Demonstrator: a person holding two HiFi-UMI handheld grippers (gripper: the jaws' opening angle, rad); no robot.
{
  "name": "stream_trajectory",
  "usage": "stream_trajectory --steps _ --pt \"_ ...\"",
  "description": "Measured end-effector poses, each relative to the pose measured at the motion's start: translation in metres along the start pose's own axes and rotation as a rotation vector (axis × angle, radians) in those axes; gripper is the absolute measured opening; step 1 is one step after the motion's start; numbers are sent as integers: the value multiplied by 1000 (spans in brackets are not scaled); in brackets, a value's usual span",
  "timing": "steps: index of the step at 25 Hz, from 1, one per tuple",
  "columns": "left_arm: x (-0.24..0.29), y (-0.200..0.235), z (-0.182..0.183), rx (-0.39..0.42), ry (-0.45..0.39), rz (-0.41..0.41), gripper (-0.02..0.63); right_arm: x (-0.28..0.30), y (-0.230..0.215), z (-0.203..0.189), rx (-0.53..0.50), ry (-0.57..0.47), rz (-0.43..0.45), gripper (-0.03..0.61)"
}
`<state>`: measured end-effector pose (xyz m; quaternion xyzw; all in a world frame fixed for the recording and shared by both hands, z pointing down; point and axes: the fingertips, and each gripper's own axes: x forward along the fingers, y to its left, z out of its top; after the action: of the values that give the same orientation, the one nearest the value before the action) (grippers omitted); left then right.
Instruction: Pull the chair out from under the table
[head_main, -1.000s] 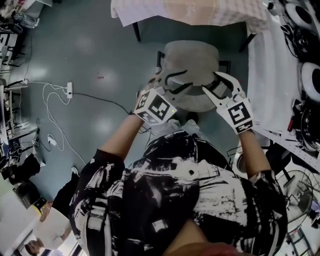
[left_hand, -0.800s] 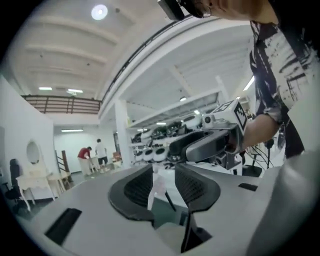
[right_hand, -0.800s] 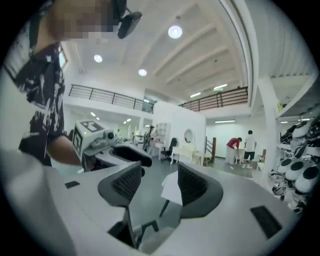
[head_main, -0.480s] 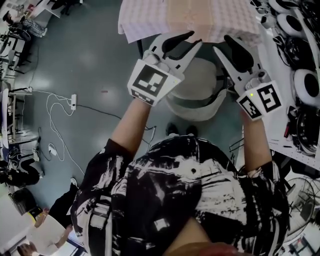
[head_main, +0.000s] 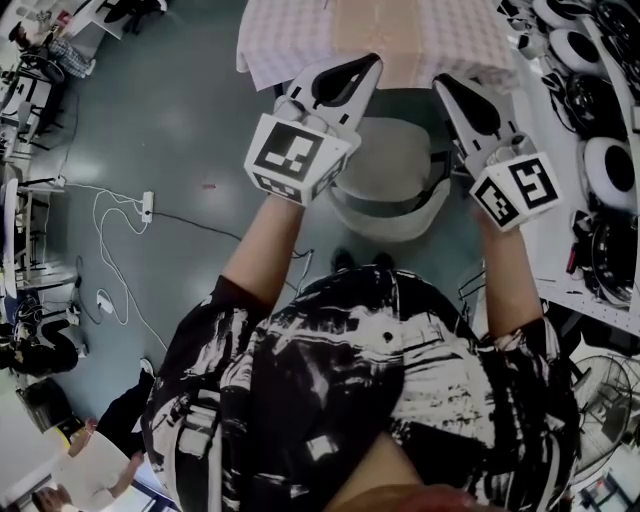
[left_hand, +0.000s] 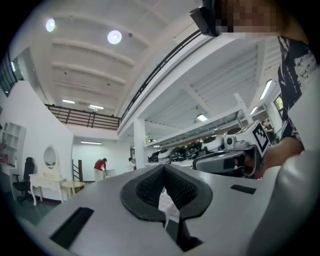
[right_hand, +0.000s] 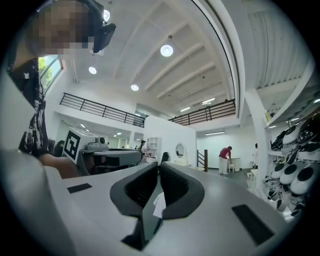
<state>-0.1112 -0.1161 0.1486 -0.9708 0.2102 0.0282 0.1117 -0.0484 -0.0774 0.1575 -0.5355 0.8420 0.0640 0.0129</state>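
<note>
In the head view, the left gripper at 11 o'clock and the right gripper at 1 o'clock are held up level, both clenched on nothing; only the room is seen past their closed jaws in the gripper views. The chair is seen below and between them, ungripped, its far edge at the hem of the table at 12 o'clock. The pull is judged largely done. If more clearance is wanted, the backrest would have to be regrasped.
</note>
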Motion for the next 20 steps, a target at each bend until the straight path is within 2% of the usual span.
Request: stream_trajectory --steps 2,20 --pt "-1 0 -1 6 -3 8 2 0 -1 -5 3 13 -6 0" --pt "9 -5 -20 3 46 17 0 -2 -12 -9 -57 43 -58 -2"
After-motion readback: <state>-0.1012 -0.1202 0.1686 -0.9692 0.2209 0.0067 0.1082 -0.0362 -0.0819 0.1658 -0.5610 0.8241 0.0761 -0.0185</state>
